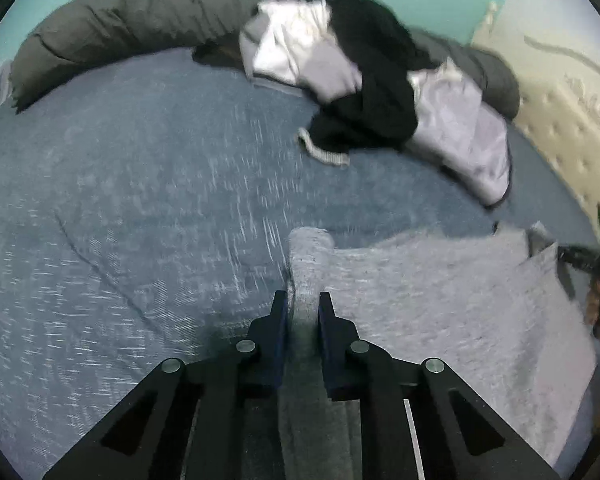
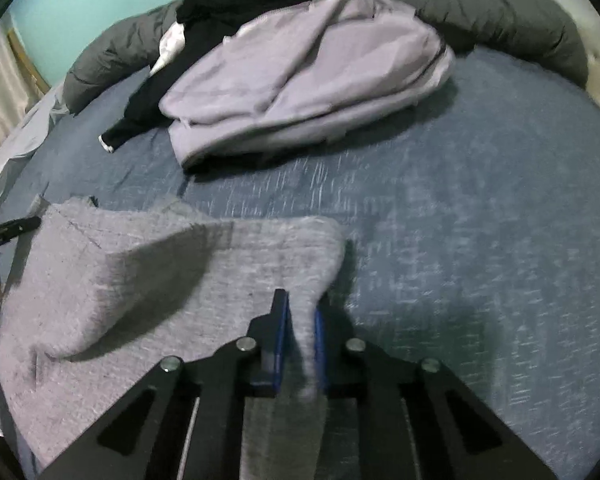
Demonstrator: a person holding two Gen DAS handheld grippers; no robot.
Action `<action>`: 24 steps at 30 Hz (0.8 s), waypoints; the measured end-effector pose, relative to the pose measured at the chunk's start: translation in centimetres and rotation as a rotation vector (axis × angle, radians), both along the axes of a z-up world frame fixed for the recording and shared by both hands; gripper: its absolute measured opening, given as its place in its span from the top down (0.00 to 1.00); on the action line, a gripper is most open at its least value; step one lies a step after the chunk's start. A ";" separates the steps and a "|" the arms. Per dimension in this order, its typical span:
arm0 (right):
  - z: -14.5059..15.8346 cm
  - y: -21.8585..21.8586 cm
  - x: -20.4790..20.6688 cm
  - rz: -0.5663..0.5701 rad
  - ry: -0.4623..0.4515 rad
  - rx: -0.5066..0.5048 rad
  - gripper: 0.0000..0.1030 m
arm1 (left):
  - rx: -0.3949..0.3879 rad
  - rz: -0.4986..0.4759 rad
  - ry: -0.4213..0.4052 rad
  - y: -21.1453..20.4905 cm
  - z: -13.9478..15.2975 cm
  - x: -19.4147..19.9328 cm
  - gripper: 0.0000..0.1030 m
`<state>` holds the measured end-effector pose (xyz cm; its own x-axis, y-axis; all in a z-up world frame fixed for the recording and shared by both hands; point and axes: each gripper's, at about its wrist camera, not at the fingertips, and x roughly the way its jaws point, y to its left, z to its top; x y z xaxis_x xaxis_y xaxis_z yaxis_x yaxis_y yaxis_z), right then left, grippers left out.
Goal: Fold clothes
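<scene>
Jaws of both grippers pinching grey garment (image 1: 440, 280), far edge blurred

A wide bed under a blue-grey woven cover (image 1: 140, 200) fills both views. Along its far edge, across the top of the frame, lies a long dark grey rolled duvet (image 1: 112, 12). In front of that sits a heap of pale lilac cloth (image 2: 300, 84) tangled with a black garment (image 1: 372, 80). Low in the frame, a light grey knitted garment (image 2: 120, 280) spreads on the cover, one edge lifted.
</scene>
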<state>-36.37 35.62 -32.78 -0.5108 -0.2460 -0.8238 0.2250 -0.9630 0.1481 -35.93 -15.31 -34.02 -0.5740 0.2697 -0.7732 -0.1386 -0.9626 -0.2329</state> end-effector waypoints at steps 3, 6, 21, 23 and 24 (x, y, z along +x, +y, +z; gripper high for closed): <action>1.4 1.2 0.5 -0.044 0.048 -0.032 0.96 | 0.113 0.042 0.024 -2.1 1.0 0.7 0.86; 1.7 2.3 0.4 -0.095 0.046 -0.070 0.98 | 0.245 0.129 -0.001 -4.8 0.1 1.2 0.86; -0.7 1.4 -0.1 -0.080 -0.014 -0.004 0.97 | 0.054 0.023 -0.038 -0.6 0.1 0.3 0.48; -0.7 1.3 0.0 -0.072 -0.015 0.003 0.97 | -0.026 0.015 -0.036 0.7 0.1 0.0 0.48; -0.6 1.3 0.0 -0.067 -0.015 0.006 0.97 | -0.041 0.012 -0.030 1.1 0.2 -0.1 0.48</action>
<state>-36.37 36.88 -33.41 -0.5137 -0.2071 -0.8326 0.1579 -0.9767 0.1455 -36.06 -14.22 -33.81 -0.5531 0.2307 -0.8006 -0.1202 -0.9729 -0.1973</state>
